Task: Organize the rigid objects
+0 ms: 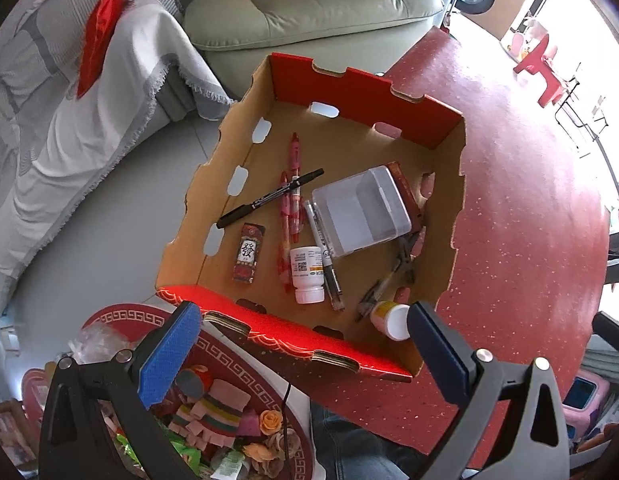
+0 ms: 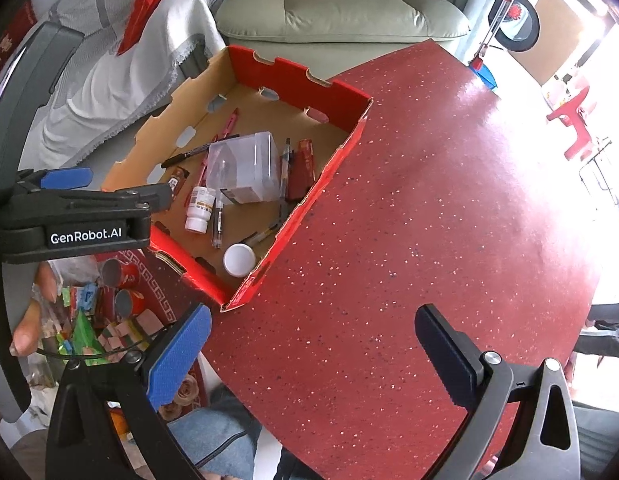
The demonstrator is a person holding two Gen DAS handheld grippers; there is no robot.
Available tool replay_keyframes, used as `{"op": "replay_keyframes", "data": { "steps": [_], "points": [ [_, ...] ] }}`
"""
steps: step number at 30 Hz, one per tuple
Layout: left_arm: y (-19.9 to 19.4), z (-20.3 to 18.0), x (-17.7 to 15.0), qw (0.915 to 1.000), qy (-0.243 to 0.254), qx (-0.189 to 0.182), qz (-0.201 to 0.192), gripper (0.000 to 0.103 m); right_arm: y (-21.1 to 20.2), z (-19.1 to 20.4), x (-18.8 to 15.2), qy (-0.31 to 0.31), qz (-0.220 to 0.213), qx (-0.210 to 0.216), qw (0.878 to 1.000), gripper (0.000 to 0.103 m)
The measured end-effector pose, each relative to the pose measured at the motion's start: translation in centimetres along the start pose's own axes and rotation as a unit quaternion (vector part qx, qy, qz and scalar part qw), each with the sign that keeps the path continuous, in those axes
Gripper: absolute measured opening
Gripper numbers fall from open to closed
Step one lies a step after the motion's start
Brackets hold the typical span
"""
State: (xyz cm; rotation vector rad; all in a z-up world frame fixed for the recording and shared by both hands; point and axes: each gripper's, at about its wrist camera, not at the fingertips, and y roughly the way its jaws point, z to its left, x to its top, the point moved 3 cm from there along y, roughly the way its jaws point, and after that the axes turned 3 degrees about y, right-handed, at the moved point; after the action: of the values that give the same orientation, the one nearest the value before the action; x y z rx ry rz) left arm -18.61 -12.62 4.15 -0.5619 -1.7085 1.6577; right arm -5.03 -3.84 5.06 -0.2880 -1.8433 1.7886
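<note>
The cardboard box [image 1: 449, 216] sits on the red table [image 2: 429, 220], already gathering pens, two pill bottles [image 1: 307, 274] and a clear container [image 1: 361, 210]. The left gripper [image 1: 305, 344] hovers at its 6 o'clock rim, jaws apart and empty; the right gripper [image 2: 313, 344] waits spread over bare tabletop.

Red box [image 1: 361, 92]; speckled, seemingly maroon table [image 2: 429, 200].

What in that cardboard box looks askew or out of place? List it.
The black marker lies diagonally across the pink pens. Both white bottles lie on their sides. The clear container sits partly atop a red box.
</note>
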Motion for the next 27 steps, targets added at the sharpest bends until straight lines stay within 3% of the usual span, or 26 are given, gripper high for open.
{"op": "replay_keyframes", "data": {
  "steps": [14,27],
  "points": [
    [0.1,0.8,0.1,0.9999,-0.003,0.012,-0.003,0.103,-0.7,2.4,2.6,-0.041,-0.014,0.002,0.999,0.103],
    [0.6,1.5,0.5,0.9998,-0.015,0.009,0.002,0.103,-0.2,3.1,2.7,-0.052,-0.006,0.002,0.999,0.103]
  ]
}}
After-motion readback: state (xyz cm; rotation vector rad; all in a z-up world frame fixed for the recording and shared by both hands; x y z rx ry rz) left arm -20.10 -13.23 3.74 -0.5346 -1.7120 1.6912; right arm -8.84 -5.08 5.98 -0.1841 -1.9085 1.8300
